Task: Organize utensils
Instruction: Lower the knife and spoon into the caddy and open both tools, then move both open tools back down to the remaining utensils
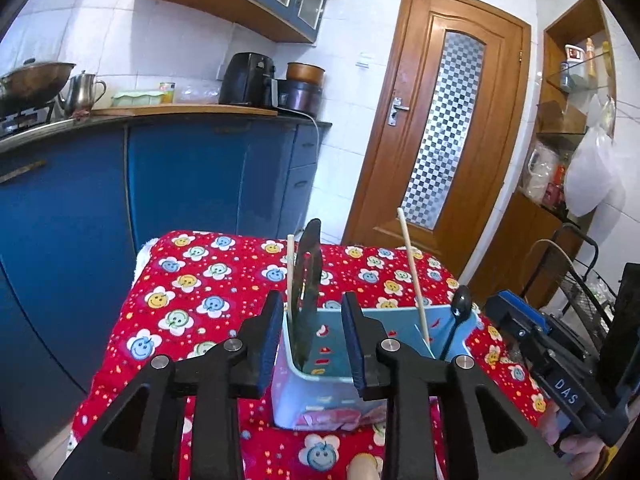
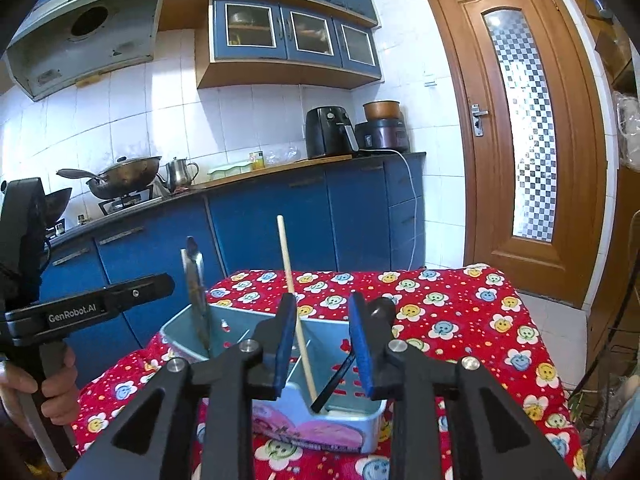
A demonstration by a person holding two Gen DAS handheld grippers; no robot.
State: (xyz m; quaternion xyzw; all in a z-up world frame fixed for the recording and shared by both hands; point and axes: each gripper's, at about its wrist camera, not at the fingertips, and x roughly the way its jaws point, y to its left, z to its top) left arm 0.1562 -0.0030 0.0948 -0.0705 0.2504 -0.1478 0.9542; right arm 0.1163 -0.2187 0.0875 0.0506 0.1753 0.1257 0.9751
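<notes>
The blue utensil basket (image 1: pixel 404 320) is seen on the desk (image 1: pixel 224 280), just in front of both grippers. The knife (image 1: pixel 308 292), chopstick (image 2: pixel 296 312) and black spoon (image 1: pixel 456 320) are stood upright inside it. The left gripper (image 1: pixel 312 344) and right gripper (image 2: pixel 324 344) are held with jaws open, and nothing is gripped.

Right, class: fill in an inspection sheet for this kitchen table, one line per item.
Surface: table under a red flowered cloth.
Job's things: blue caddy holds a knife, two chopsticks, and a black spoon, all standing upright.
Clutter: nothing seen on the cloth.
Grippers: left tool and right tool open, pads touching nothing.
Cables: white cord hangs from the counter.
Surroundings: blue cabinets, wok, kettle, air fryer, wooden door.
</notes>
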